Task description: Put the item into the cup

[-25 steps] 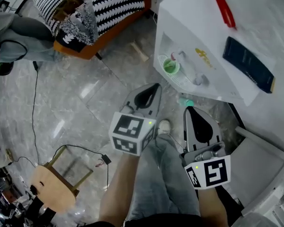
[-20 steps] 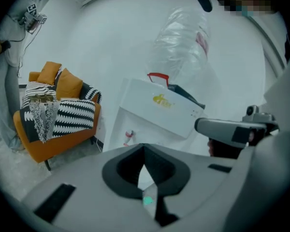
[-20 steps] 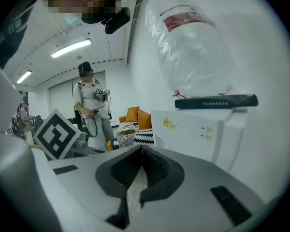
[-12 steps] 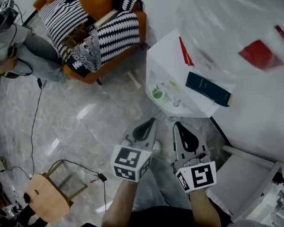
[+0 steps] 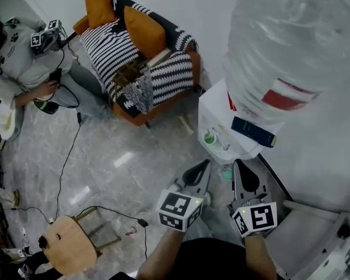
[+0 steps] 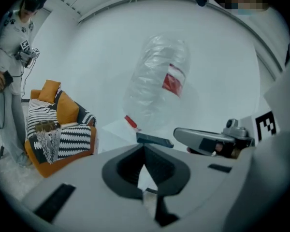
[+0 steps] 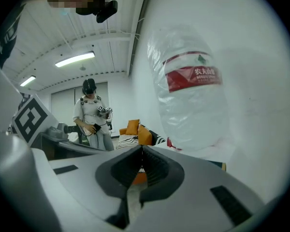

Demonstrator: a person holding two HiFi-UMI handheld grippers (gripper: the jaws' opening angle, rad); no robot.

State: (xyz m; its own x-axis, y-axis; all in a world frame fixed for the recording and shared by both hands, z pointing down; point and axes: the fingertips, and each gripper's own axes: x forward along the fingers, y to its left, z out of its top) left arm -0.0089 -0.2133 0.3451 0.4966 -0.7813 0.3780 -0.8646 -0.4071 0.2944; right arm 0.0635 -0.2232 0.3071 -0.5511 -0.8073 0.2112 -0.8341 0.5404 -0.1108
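Note:
A small green cup [image 5: 209, 137] stands in the recess of a white water dispenser [image 5: 217, 112]. On the dispenser's top lie a dark blue flat item [image 5: 253, 132] and a red strip [image 5: 231, 102]. My left gripper [image 5: 204, 165] and right gripper [image 5: 239, 164] are held side by side just below the dispenser, pointing at it, both shut with nothing between the jaws. In the left gripper view the dark item [image 6: 154, 140] shows just past the shut left gripper [image 6: 145, 150]. The right gripper [image 7: 142, 152] faces the big bottle [image 7: 191, 95].
A large clear water bottle [image 5: 286, 39] with a red label tops the dispenser. A striped armchair with orange cushions [image 5: 141, 63] stands at the back. A person [image 5: 20, 69] sits at the far left. A wooden stool [image 5: 67, 249] and cables lie on the marble floor.
The view has pulled back and tilted up: the dispenser and cup look smaller and farther, the water bottle now fills the top right. Both grippers stay shut, lower in the frame.

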